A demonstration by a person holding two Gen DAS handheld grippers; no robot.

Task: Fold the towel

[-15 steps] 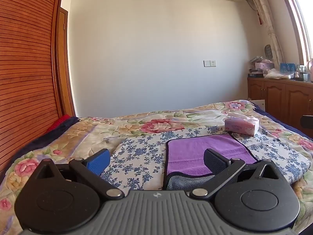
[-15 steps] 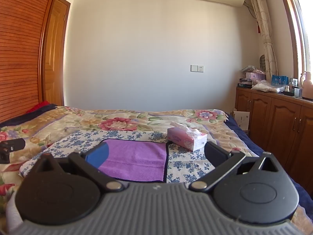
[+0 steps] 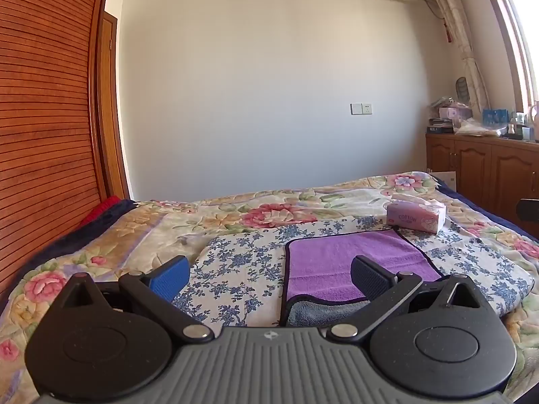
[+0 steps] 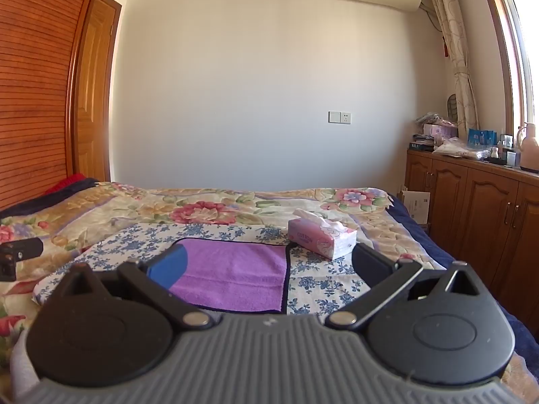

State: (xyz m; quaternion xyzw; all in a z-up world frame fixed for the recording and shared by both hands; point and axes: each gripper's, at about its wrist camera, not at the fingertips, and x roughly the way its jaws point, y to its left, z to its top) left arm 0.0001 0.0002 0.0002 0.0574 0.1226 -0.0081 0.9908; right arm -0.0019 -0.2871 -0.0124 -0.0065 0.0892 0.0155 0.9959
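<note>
A purple towel (image 3: 340, 256) with a dark border and a grey underside lies flat on a blue-flowered cloth on the bed; it also shows in the right wrist view (image 4: 235, 269). My left gripper (image 3: 269, 274) is open and empty, held above the towel's near left part, its right finger over the towel's front edge. My right gripper (image 4: 267, 264) is open and empty, held above the towel's near right part, with its left blue pad (image 4: 168, 266) over the towel.
A pink tissue box (image 3: 416, 216) sits just beyond the towel's far right corner, and shows in the right wrist view (image 4: 321, 237). The floral bedspread (image 3: 141, 232) surrounds the cloth. A wooden cabinet (image 4: 471, 208) stands at the right, a wooden wardrobe (image 3: 40, 134) at the left.
Both grippers have shifted only slightly; the towel sits a little lower in the left view. Nothing was grasped or released.
</note>
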